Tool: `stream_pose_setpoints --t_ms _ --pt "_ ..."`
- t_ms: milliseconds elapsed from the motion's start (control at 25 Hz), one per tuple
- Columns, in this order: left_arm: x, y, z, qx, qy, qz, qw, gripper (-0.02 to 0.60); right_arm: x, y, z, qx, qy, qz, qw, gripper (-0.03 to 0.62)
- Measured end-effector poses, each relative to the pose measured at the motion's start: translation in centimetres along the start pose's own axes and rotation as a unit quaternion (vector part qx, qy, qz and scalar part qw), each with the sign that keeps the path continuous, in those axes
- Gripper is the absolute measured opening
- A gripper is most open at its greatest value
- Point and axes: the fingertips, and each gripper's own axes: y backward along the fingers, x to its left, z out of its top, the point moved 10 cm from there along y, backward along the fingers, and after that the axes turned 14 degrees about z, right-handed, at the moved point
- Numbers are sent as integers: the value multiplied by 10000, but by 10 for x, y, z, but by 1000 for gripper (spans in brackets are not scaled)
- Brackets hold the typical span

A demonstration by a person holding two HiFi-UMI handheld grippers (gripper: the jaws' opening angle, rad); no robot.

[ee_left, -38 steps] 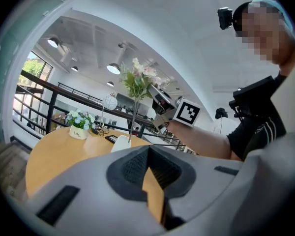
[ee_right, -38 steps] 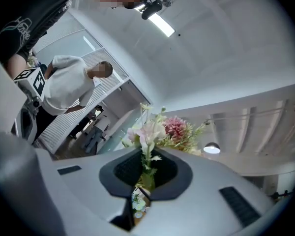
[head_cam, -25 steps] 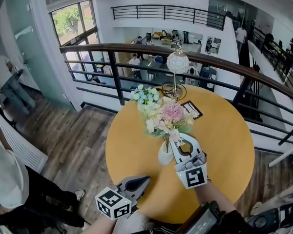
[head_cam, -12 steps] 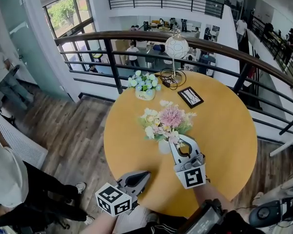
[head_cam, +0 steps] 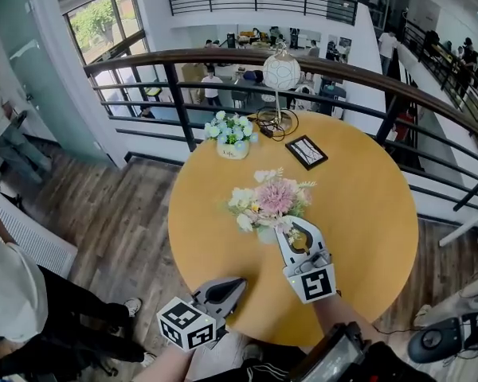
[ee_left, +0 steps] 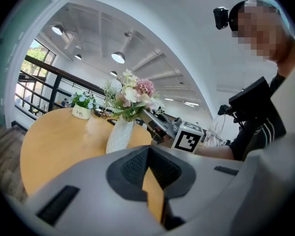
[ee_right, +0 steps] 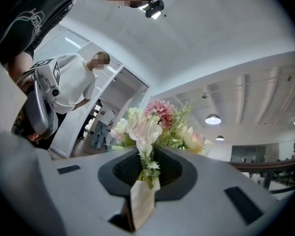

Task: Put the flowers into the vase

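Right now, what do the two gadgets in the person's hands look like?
The left gripper and right gripper are smooth light-grey shells tapering to a point, each with a black ribbed hollow behind its jaws and a white cube bearing black square markers. The person wears a dark top with white stripes.

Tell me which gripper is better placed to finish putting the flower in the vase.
Right. The right gripper is at the vase, and its jaws, just opening, have a flower stem between them. The left gripper sits shut and empty near the table edge, apart from the vase.
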Motion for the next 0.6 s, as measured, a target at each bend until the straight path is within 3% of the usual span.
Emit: stream_pose_setpoints --t_ms 280,600 --pt "2 2 -3 28 24 -37 10000 6 1 4 -3 85 -70 47 9999 105" --pt "4 1 -1 -6 80 -171 9998 6 3 11 -8 391 11 106 9992 231"
